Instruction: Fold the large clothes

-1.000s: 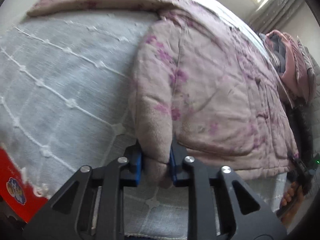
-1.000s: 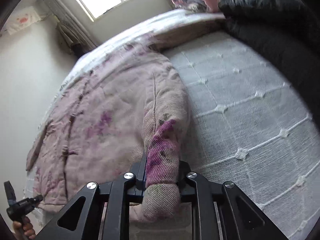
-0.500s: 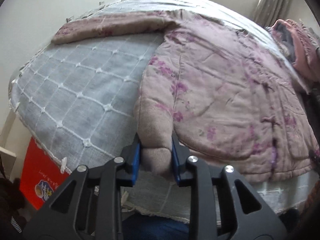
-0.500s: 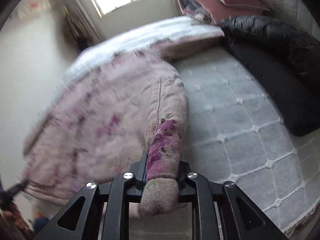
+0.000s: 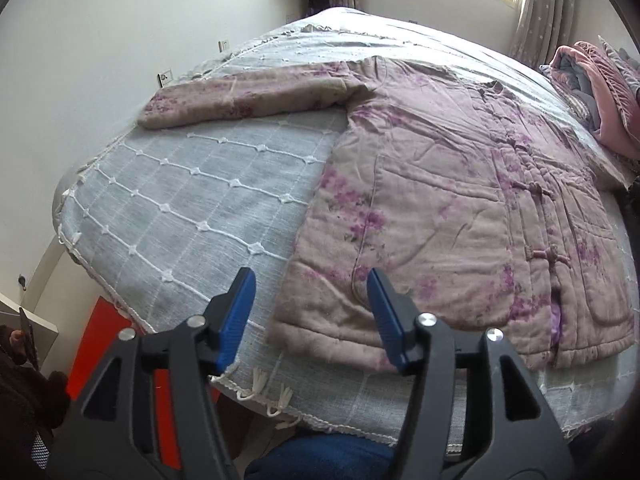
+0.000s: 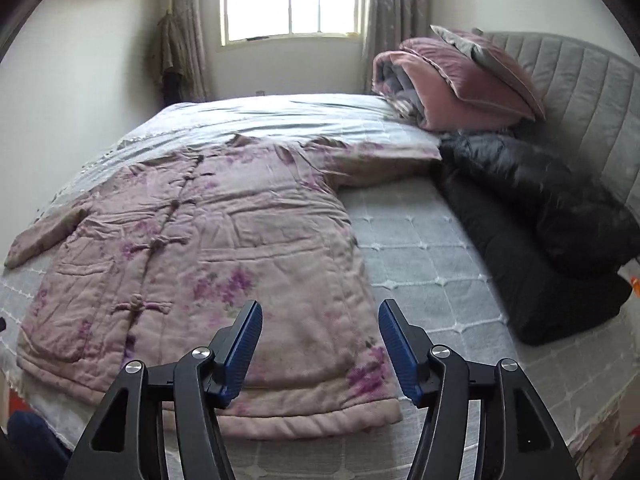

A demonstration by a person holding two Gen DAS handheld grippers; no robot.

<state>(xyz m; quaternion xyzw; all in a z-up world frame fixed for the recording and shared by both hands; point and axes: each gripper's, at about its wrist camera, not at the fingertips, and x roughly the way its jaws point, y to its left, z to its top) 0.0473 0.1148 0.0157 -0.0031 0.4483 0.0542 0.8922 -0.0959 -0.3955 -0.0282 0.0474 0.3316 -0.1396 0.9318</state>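
A large pink padded jacket point(image 5: 440, 208) with purple flowers and knot buttons lies spread flat, front up, on the grey bed cover point(image 5: 192, 200). Its sleeves stretch out to both sides. My left gripper point(image 5: 310, 312) is open and empty, raised above the jacket's lower left hem corner. The jacket also shows in the right wrist view point(image 6: 208, 264). My right gripper point(image 6: 320, 344) is open and empty above the jacket's lower right hem corner.
A black padded garment point(image 6: 540, 232) lies along the grey headboard point(image 6: 580, 92). A rolled pink quilt and pillows point(image 6: 452, 80) sit at the bed's far corner. A red box point(image 5: 100, 344) stands on the floor by the bed's near edge.
Both grippers opened and let go of the jacket's hem corners, then pulled back and up. The jacket now lies flat on the bed.
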